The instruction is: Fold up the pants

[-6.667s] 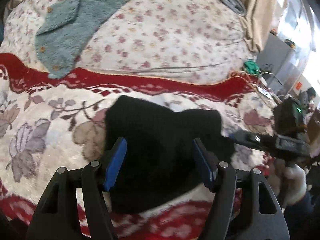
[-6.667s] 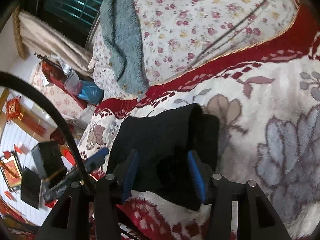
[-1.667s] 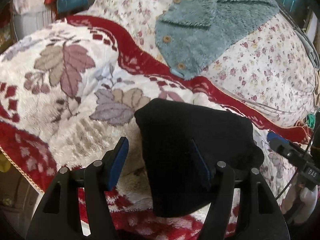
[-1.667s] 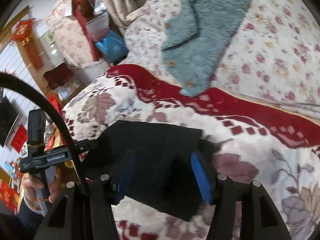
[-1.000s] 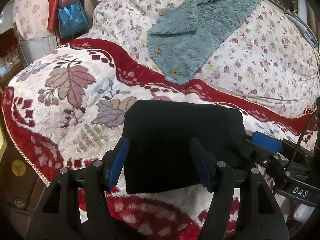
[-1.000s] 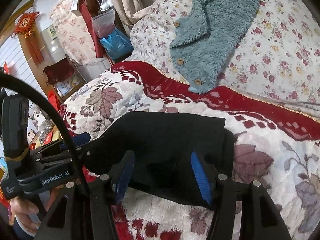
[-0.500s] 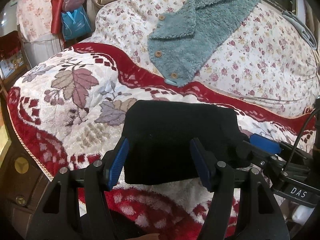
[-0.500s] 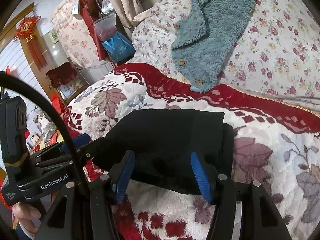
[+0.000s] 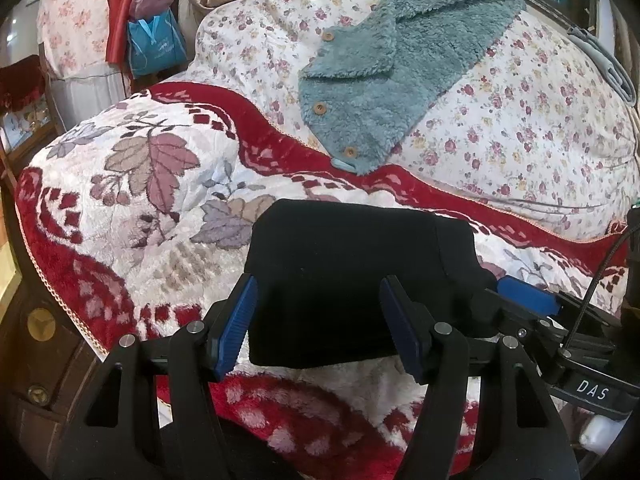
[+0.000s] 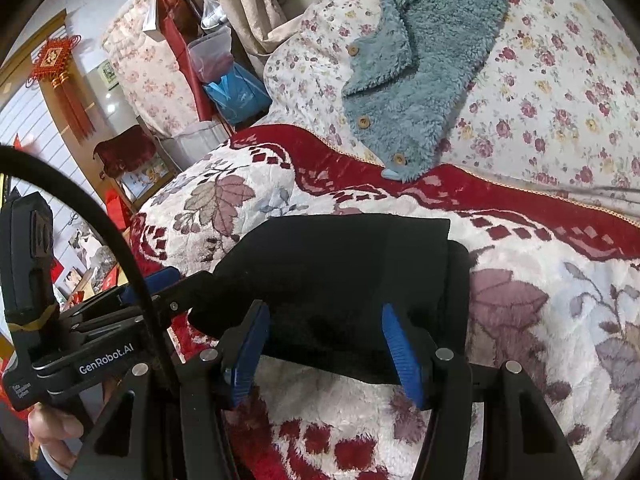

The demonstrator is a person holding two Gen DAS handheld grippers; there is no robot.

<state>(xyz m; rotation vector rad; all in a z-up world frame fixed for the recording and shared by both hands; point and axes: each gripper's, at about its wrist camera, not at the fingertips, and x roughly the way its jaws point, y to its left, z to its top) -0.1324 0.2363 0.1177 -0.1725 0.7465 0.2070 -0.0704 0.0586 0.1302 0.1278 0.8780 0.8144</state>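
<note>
The black pants lie folded into a flat rectangle on the red and white leaf-patterned blanket. My left gripper hovers open at the near edge of the pants, its blue pads apart and pressing on nothing. The right gripper comes in from the right, with its tips at the right end of the pants. In the right wrist view the pants lie ahead of my right gripper, which is open. The left gripper reaches their left end.
A teal fleece garment with wooden buttons lies on the flowered quilt behind. The bed's corner drops off at the left. A blue bag and furniture stand beyond. A hand holds the left gripper's handle.
Since the oldest frames both views have swung round and the pants have gone from a lumpy heap to a flat rectangle. Over the last second nothing has visibly moved.
</note>
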